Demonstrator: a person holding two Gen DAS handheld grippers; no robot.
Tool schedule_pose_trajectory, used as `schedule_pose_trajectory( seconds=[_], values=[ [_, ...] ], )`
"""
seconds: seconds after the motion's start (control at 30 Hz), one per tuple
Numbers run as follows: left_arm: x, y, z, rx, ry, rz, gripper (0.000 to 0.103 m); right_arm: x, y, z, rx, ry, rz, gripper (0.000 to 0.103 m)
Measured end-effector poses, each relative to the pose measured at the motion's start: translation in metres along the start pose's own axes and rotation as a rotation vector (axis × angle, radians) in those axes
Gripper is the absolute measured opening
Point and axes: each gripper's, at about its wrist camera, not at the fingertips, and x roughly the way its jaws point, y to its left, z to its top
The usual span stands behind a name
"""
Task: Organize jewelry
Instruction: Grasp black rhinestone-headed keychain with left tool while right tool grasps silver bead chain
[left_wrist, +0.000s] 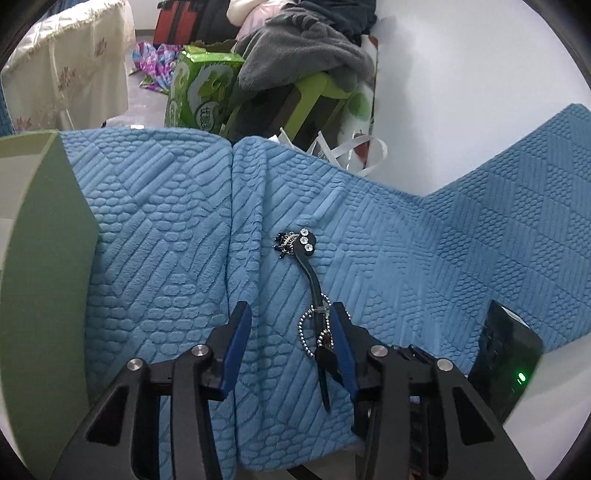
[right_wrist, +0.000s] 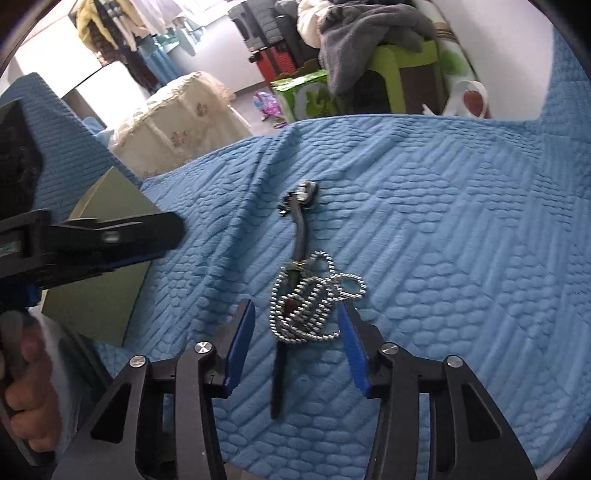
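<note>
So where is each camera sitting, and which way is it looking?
Left wrist: rides on the left tool, looking along its open fingers over the blue blanket at the black hair clip.
Right wrist: rides on the right tool, open above the ball chain; the left tool and the person's hand show too.
Both see the clip, chain, blanket and green box.

Both wrist cameras look down along their tongs, close over the blue blanket (left_wrist: 166, 221); both share the hairpin (left_wrist: 312, 273) (right_wrist: 297, 236).
</note>
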Motion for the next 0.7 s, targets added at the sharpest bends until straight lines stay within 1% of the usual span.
schedule_pose_trajectory(
  seconds=[0.1,0.17,0.23,0.33,0.37,0.4,0.43,0.47,0.57,0.63,0.7],
  values=[
    [0.012,0.003,0.005,-0.018,0.014,-0.005,0.031,0.003,0.001,-0.001,-0.001,0.0,0.024,0.04],
    [0.019,0.007,0.007,-0.055,0.036,-0.016,0.025,0.005,-0.001,0.0,0.012,-0.001,0.036,0.037],
    [0.024,0.009,0.009,-0.075,0.046,-0.032,0.025,0.007,-0.003,0.0,0.022,-0.001,0.038,0.034],
    [0.03,0.007,0.012,-0.07,0.061,-0.026,0.025,0.007,-0.004,0.002,0.021,-0.012,0.037,0.03],
    [0.032,0.006,0.012,-0.069,0.064,-0.027,0.025,0.009,-0.001,0.001,0.005,-0.008,0.031,0.025],
    [0.034,0.006,0.013,-0.073,0.07,-0.03,0.025,0.01,0.001,0.002,-0.009,-0.004,0.02,0.018],
    [0.036,0.007,0.013,-0.083,0.081,-0.039,0.026,0.011,0.004,0.001,-0.034,0.0,-0.01,0.012],
    [0.038,0.007,0.013,-0.091,0.089,-0.046,0.026,0.012,0.005,0.001,-0.037,0.003,-0.009,0.009],
    [0.04,0.005,0.012,-0.101,0.103,-0.057,0.026,0.011,0.001,0.001,-0.012,0.007,0.008,0.006],
    [0.044,0.004,0.012,-0.109,0.113,-0.07,0.029,0.008,-0.001,0.001,0.009,0.003,0.024,0.005],
    [0.047,0.002,0.013,-0.109,0.12,-0.077,0.029,0.004,-0.001,0.001,0.014,-0.008,0.029,0.005]
  ],
)
